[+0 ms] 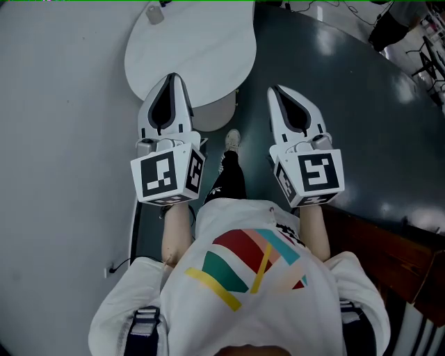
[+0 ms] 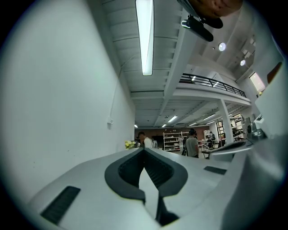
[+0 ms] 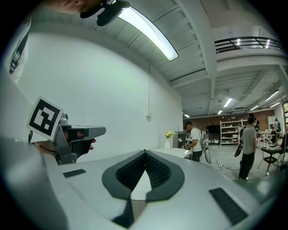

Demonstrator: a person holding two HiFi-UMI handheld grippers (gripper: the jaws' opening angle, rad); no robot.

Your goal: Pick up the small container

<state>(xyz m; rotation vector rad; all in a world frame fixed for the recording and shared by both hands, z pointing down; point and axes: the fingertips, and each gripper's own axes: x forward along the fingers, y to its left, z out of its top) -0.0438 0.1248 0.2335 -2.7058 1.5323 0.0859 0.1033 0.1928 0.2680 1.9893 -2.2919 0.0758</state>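
Observation:
A small pale container (image 1: 154,12) stands at the far edge of the round white table (image 1: 201,49). In the right gripper view it shows as a little white vase with yellow flowers (image 3: 168,140). Both grippers are held up in the air in front of the person, short of the container. My left gripper (image 1: 172,75) hangs over the table's near edge, its jaws (image 2: 144,149) shut on nothing. My right gripper (image 1: 272,89) hangs over the dark floor to the right of the table, its jaws (image 3: 145,152) also shut and empty.
A white wall (image 1: 55,139) runs close along the left. Dark glossy floor (image 1: 361,118) spreads to the right, and a brown wooden edge (image 1: 389,250) lies at the lower right. People (image 3: 194,140) and shelves (image 3: 231,130) stand far across the room.

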